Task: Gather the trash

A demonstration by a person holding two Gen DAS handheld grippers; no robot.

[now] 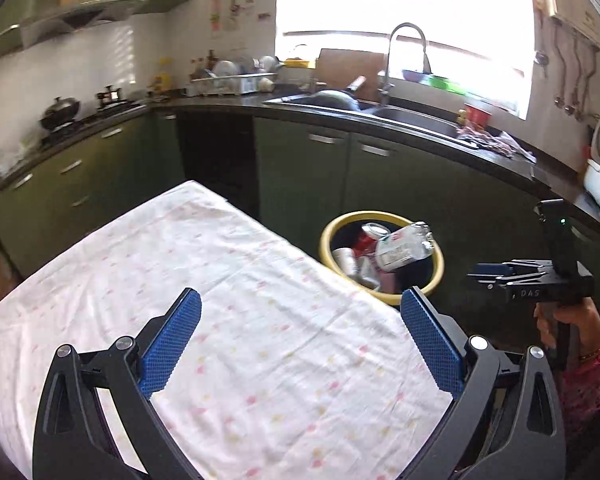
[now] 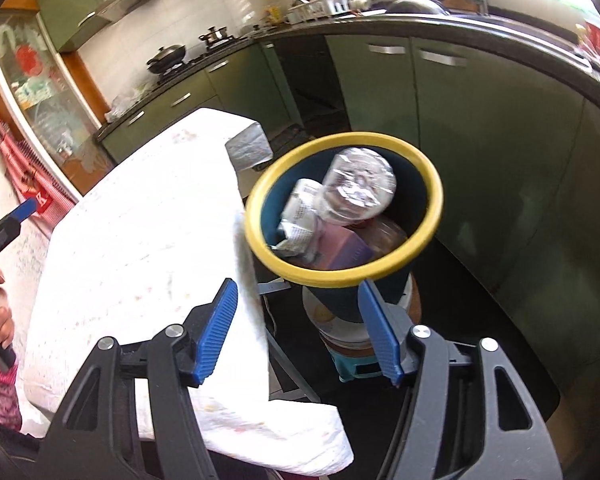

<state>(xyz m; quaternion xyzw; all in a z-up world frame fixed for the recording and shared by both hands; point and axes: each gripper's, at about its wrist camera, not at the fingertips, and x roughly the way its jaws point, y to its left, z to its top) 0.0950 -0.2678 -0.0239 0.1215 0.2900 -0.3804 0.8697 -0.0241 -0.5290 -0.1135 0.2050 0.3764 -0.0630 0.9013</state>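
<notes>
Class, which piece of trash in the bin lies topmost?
The crushed clear plastic bottle, resting at the mouth of the yellow-rimmed bin; cans and cartons sit beneath it.

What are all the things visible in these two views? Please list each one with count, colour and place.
table: one, white patterned cloth, in front of both grippers
bin: one, yellow rim, dark blue body, beside the table
plastic bottle: one, clear, crushed, at the bin's mouth, blurred
other trash: count unclear, cans and cartons inside the bin
sink: one, steel, under the window
faucet: one, silver, at the sink
dish rack: one, white, on the counter
wok: one, black, on the stove
cabinets: several, green, below the counter
left gripper: black, blue pads, open, empty
right gripper: black, blue pads, open, empty
</notes>
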